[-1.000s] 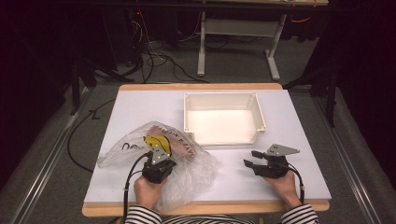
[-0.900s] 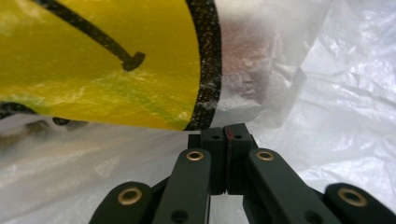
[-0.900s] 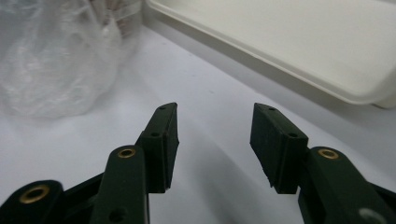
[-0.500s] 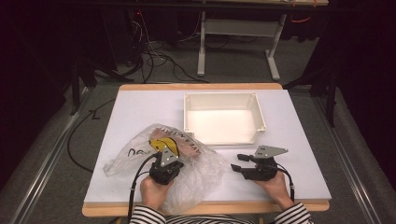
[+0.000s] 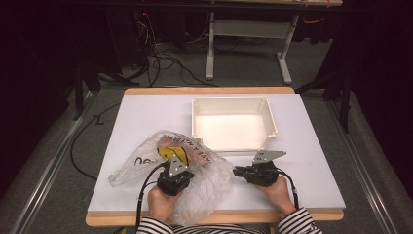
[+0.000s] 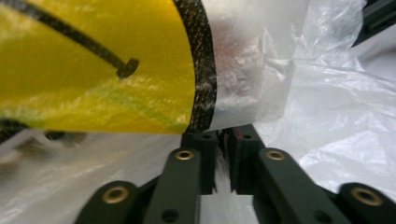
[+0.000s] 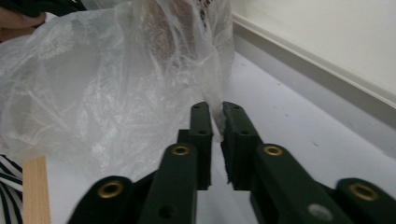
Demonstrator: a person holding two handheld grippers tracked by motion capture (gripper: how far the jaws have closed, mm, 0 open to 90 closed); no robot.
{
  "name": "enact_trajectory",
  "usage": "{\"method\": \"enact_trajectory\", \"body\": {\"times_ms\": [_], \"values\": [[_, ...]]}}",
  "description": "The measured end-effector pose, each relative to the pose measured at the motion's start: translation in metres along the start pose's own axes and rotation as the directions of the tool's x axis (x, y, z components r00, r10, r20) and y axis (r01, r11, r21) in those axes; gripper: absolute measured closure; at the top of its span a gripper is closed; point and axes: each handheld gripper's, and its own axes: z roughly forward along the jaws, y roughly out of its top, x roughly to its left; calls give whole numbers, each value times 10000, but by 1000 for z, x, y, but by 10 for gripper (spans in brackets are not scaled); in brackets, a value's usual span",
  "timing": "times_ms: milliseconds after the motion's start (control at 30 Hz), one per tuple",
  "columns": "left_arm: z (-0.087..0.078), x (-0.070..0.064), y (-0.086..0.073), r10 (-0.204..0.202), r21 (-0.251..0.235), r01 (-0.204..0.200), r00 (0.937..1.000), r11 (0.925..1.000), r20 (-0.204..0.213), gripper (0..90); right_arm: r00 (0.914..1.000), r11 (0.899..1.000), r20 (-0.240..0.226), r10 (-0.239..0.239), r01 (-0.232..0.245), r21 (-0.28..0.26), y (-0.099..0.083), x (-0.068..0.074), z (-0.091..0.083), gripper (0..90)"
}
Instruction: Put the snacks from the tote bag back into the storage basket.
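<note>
I had the crinkled clear plastic bag (image 5: pixel 195 187) with its yellow print at lower centre of the white worktop (image 5: pixel 146 117), left tongs (image 6: pixel 223 161) and right tongs (image 7: pixel 216 123) each pinched shut on a fold of film. It looked light, limp and slippery, likely to tear, so I judged bunched edges the safest hold.

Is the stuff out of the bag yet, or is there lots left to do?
Not yet. Both grippers, left and right, have pinched the plastic bag. The pinkish packet sits inside it, and the white bin looks empty, so opening and emptying seem left.
</note>
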Motion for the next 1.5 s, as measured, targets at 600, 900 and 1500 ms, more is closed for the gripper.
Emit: {"method": "enact_trajectory", "body": {"times_ms": [600, 900, 1500], "values": [[-39, -13, 21, -396, -1299, 244, 9925, 9912, -1153, 450, 9990, 9998, 406, -184, 188, -94, -3, -4, -19, 900], [-46, 8, 20, -1277, -1483, 983, 9706, 9841, -2040, 423, 9984, 9996, 493, -269, 268, 32, -8, -9, -26, 900], [-41, 23, 20, -1652, -1263, 1390, 9593, 9822, -2290, 468, 9965, 9999, 835, 75, -88, 148, -22, -25, -51, 900]]}}
